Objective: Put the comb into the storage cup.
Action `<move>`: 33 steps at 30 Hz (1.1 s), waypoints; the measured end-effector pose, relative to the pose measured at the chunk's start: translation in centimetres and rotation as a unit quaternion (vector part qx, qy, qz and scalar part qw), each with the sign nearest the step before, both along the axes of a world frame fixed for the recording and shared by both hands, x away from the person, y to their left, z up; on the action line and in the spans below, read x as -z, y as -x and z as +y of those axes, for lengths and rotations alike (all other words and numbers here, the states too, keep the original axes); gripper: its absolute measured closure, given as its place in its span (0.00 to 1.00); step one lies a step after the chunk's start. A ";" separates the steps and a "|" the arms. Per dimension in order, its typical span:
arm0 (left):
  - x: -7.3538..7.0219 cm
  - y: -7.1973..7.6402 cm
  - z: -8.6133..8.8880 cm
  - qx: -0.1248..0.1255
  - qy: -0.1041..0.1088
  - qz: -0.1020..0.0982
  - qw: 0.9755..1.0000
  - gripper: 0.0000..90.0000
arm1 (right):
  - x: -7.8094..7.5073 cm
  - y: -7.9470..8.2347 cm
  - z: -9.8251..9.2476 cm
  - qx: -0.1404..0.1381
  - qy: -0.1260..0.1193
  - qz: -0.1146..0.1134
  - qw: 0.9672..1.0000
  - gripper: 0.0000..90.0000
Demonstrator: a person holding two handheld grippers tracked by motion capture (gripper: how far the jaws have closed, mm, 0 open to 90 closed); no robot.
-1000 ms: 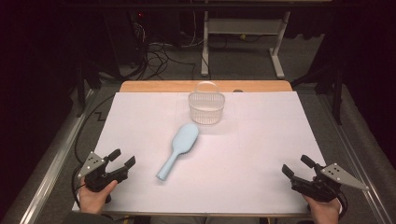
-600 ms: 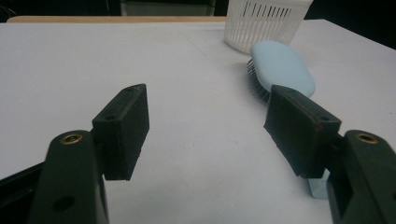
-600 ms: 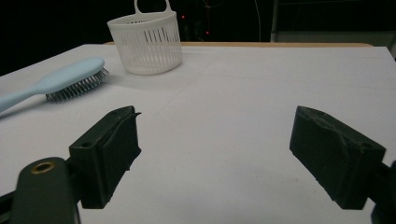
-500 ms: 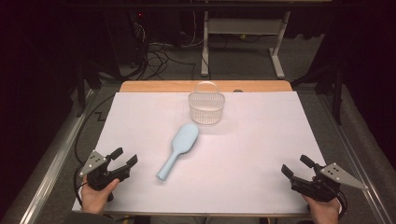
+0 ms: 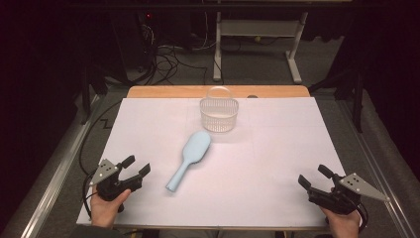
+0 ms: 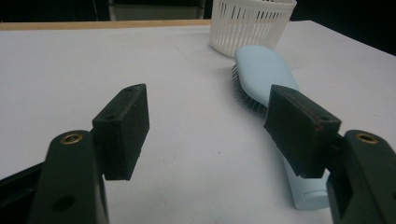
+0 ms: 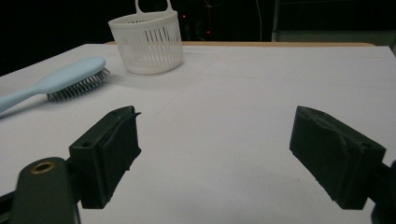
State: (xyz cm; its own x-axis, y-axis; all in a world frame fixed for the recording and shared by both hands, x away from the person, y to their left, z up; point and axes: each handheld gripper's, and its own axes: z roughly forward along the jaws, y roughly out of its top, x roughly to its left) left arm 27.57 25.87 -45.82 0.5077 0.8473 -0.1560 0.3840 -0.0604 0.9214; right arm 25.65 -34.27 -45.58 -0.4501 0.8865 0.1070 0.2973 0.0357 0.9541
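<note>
Light blue hairbrush [image 5: 189,158], lying flat near the middle of the white table cover, bristles down. Oval head toward the far side, close to the white slotted basket [image 5: 219,114] but not touching; handle pointing to the near left. Basket upright at the far centre, thin handle raised.

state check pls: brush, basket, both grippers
hairbrush: lying bristles down on the white table cover, untouched, handle toward the left gripper
basket: upright, looks empty, handle up, just beyond the brush head
left gripper: open, nothing between the jaws, near the brush handle
right gripper: open, nothing between the jaws, far from both things
</note>
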 end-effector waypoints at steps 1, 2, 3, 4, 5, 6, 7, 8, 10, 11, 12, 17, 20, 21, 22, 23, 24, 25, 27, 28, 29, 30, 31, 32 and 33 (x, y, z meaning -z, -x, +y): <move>0.0 0.0 -0.1 0.001 0.001 -0.001 1.000 0.35 | 0.0 0.0 0.0 -0.001 0.000 0.000 1.000 0.18; 0.0 -0.1 -0.2 0.003 0.001 -0.001 1.000 0.35 | 0.0 0.0 0.0 -0.001 0.000 0.000 1.000 0.18; -0.1 -0.1 -0.4 0.003 0.001 -0.001 1.000 0.35 | 0.0 0.0 0.0 0.000 0.000 0.000 1.000 0.18; -0.1 -0.1 -0.5 0.005 0.001 -0.001 1.000 0.35 | 0.0 0.0 0.0 0.000 0.000 0.000 1.000 0.18; -0.1 -0.1 -0.6 0.006 0.001 -0.001 1.000 0.35 | 0.0 0.0 0.0 -0.001 0.000 0.000 1.000 0.18; -0.1 -0.2 -0.7 0.008 0.001 -0.001 1.000 0.35 | 0.0 0.0 0.0 -0.002 0.001 0.001 1.000 0.18; -0.1 -0.2 -0.7 0.009 0.001 -0.001 1.000 0.35 | 0.0 0.0 0.0 -0.001 0.001 0.000 1.000 0.18; -0.1 -0.2 -0.8 0.010 0.002 -0.001 1.000 0.35 | 0.0 0.0 0.0 -0.002 0.001 0.000 1.000 0.18; -0.2 -0.2 -0.9 0.010 0.006 -0.001 1.000 0.35 | 0.0 0.0 0.0 -0.002 0.001 0.001 1.000 0.18; -0.2 -0.3 -0.9 0.011 0.005 -0.002 1.000 0.35 | 0.0 0.0 0.0 -0.002 0.001 0.001 1.000 0.18; -0.2 -0.3 -0.9 0.011 0.004 -0.002 1.000 0.35 | 0.0 0.0 0.0 -0.002 0.001 0.001 1.000 0.18; -0.2 -0.3 -1.1 0.011 0.005 -0.002 1.000 0.35 | 0.0 0.0 0.0 -0.002 0.001 0.001 1.000 0.18; -0.3 -0.4 -1.2 0.012 0.005 -0.003 1.000 0.35 | 0.0 0.0 0.0 -0.002 0.000 0.002 1.000 0.18; -0.3 -0.4 -1.3 0.013 0.006 -0.004 1.000 0.35 | 0.0 0.0 0.0 -0.002 0.001 0.001 1.000 0.18; -0.3 -0.4 -1.4 0.014 0.005 -0.003 1.000 0.35 | 0.0 0.0 0.0 -0.003 0.001 0.001 1.000 0.18; -0.3 -0.5 -1.5 0.016 0.004 -0.003 1.000 0.35 | 0.0 0.0 0.0 -0.003 0.000 0.002 1.000 0.18; -0.3 -0.5 -1.5 0.016 0.004 -0.003 1.000 0.35 | 0.0 0.0 0.0 -0.003 0.000 0.002 1.000 0.18; -0.3 -0.5 -1.6 0.016 0.005 -0.004 1.000 0.35 | 0.0 0.0 0.0 -0.003 0.000 0.002 1.000 0.18; -0.4 -0.6 -1.8 0.020 0.004 -0.003 1.000 0.35 | 0.0 0.0 0.1 -0.003 0.000 0.003 1.000 0.18; -0.4 -0.6 -1.8 0.020 0.004 -0.003 1.000 0.35 | 0.0 0.0 0.1 -0.003 0.000 0.003 1.000 0.18; -0.4 -0.6 -1.9 0.020 0.004 -0.004 1.000 0.35 | 0.0 0.0 0.1 -0.004 0.001 0.003 1.000 0.18; -0.4 -0.6 -2.0 0.021 0.003 -0.004 1.000 0.35 | 0.0 0.0 0.1 -0.004 0.001 0.003 1.000 0.18; -0.5 -0.6 -2.0 0.022 0.003 -0.004 1.000 0.35 | 0.0 0.0 0.1 -0.004 0.001 0.003 1.000 0.18; -0.5 -0.7 -2.1 0.023 0.003 -0.004 1.000 0.35 | 0.0 0.0 0.1 -0.004 0.001 0.003 1.000 0.18; -0.5 -0.7 -2.2 0.024 0.004 -0.005 1.000 0.35 | 0.0 0.0 0.1 -0.005 0.001 0.003 1.000 0.18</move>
